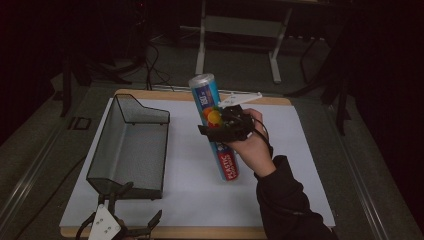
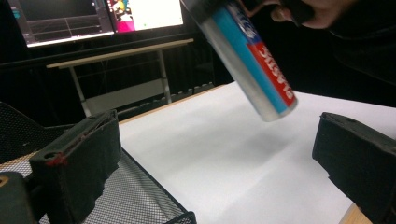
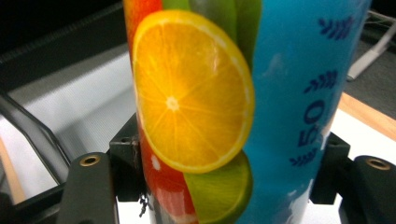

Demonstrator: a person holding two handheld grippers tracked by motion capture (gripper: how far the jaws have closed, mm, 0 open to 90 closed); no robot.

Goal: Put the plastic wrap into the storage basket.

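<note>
Right hand-held gripper (image 1: pixel 226 126) clamps "PLASTIC" tube (image 1: pixel 215 125) (fruit-printed).

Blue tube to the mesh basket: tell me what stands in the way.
Nothing visible does. The right gripper holds the blue tube tilted above the white mat, and the stretch of mat between it and the open-topped mesh basket is bare. The left gripper rests near the basket's near corner, off that path.

The tube (image 1: pixel 215 125) wears a glossy printed wrap over a shiny, metallic-looking body and end. The basket (image 1: pixel 131 145) is fine black wire mesh, matt. A smooth white sheet (image 1: pixel 190 190) covers the table (image 1: pixel 200 233), whose edge shows pale wood. The left claw (image 2: pixel 224 158) carries matt black pads.
</note>
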